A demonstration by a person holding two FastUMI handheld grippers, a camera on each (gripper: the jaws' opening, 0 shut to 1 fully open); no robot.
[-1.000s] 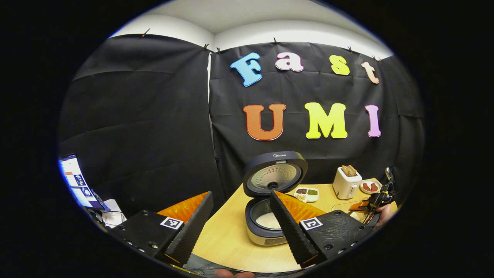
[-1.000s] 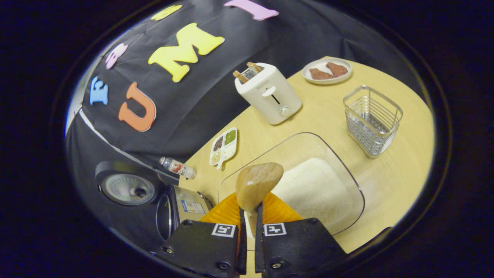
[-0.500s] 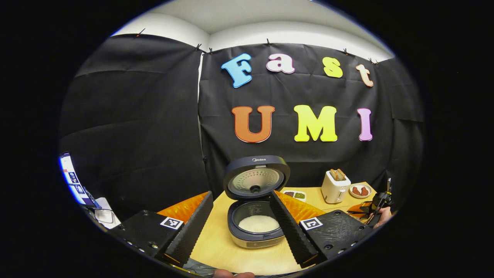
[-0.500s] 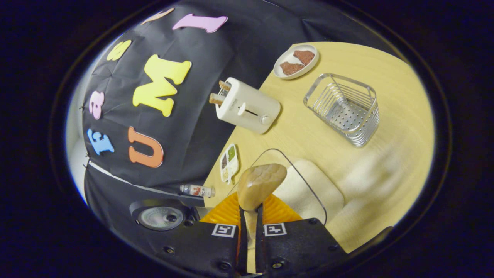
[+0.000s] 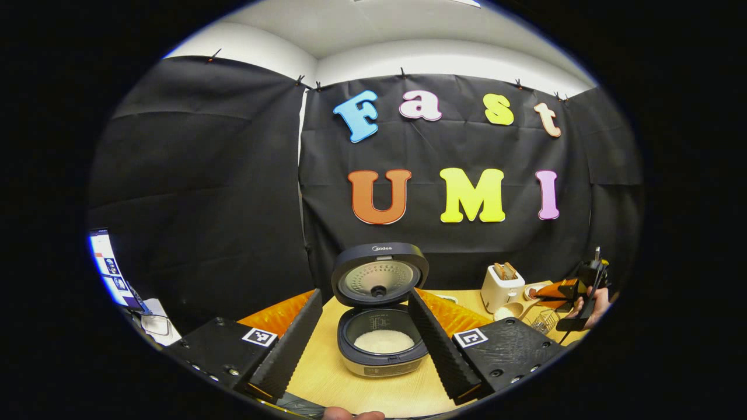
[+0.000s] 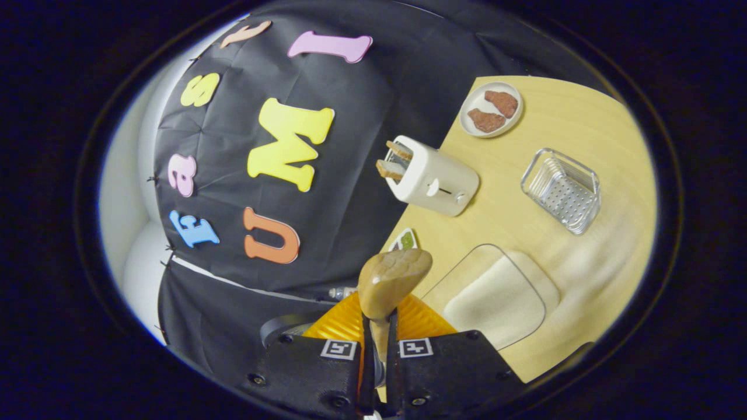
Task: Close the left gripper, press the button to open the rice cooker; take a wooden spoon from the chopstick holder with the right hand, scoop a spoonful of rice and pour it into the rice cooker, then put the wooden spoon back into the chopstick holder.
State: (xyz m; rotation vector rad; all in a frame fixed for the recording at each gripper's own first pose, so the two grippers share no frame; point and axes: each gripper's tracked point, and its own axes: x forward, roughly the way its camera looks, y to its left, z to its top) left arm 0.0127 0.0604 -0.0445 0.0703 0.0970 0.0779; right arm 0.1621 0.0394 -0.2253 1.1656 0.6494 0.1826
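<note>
The rice cooker point(image 5: 382, 344) stands on the wooden table with its lid point(image 5: 379, 274) up and white rice in its pot. My left gripper point(image 5: 365, 338) hangs in front of it, open, with nothing between the fingers. My right gripper point(image 6: 376, 356) is shut on the wooden spoon point(image 6: 392, 283), whose bowl sticks up above the fingers. In the left gripper view the right gripper point(image 5: 575, 297) shows far right, held by a hand, with the spoon point(image 5: 513, 310) pointing left. The wire chopstick holder point(image 6: 561, 190) stands on the table. A glass dish of rice point(image 6: 496, 297) lies below the spoon.
A white toaster point(image 6: 432, 178) with bread slices stands by the black cloth wall. A plate with brown pieces point(image 6: 491, 108) sits at the far table end. A small divided dish point(image 6: 404, 240) lies beside the toaster. A lit screen point(image 5: 108, 271) is at the left.
The right gripper has lifted and swung with the spoon, so the rice dish and holder look smaller and farther. The left gripper has pulled back a little from the open cooker.
</note>
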